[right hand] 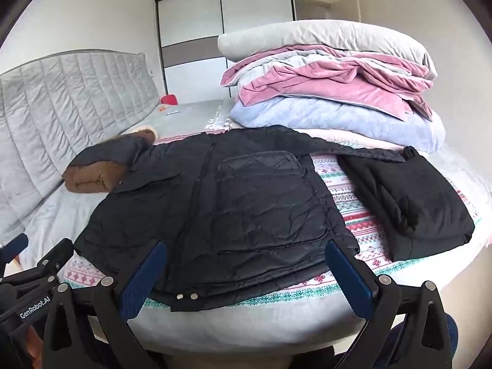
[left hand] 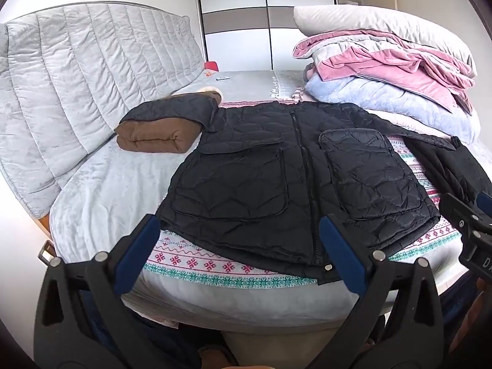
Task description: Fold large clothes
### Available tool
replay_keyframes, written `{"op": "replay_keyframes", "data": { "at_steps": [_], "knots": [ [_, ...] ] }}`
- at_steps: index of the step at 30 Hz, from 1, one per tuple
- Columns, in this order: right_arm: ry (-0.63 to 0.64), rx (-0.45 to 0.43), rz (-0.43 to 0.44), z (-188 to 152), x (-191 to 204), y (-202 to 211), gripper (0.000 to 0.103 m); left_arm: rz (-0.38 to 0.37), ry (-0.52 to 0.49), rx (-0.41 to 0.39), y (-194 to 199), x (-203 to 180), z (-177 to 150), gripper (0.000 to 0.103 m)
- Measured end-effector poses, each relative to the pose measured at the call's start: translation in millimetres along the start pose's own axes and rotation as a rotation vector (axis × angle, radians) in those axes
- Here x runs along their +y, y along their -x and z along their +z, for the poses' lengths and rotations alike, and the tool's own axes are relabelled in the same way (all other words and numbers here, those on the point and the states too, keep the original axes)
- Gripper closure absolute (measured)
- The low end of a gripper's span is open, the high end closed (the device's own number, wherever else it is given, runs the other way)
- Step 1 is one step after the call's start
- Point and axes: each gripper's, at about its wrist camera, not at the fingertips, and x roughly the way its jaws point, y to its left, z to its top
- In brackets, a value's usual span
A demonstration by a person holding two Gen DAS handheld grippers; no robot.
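Jacket (left hand: 261, 178), black and quilted, lies spread flat and front side up on the bed (left hand: 101, 190), its zip closed and two large patch pockets showing. Its hem, with metal snaps, is at the near edge of the bed, on a patterned blanket (left hand: 196, 261) with red and teal motifs. One sleeve runs out toward the right of the left wrist view and rests over a folded black garment (right hand: 412, 200). At the jacket's far left corner its hood (or collar, hard to tell) touches a folded brown and black garment (left hand: 156, 129) that lies against the grey padded headboard (left hand: 77, 86).

Left tool (left hand: 243, 252) hovers above the hem with its blue-padded jaws spread wide and nothing between them. Right tool (right hand: 246, 272) hangs over the hem too, jaws equally wide and empty. Neither tool touches the cloth.

Behind the jacket stands a stack of bedding (right hand: 332, 92) in pink, grey and pale blue, with a pillow (right hand: 323, 37) on top. A wardrobe (right hand: 224, 30) fills the far wall.
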Motion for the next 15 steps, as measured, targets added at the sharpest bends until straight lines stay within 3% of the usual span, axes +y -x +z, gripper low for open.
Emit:
{"op": "replay_keyframes", "data": {
  "at_steps": [15],
  "knots": [
    [0.012, -0.016, -0.034, -2.6, 4.3, 2.6, 0.0, -0.012, 0.005, 0.002, -3.3, 0.1, 2.2, 0.0]
  ]
}}
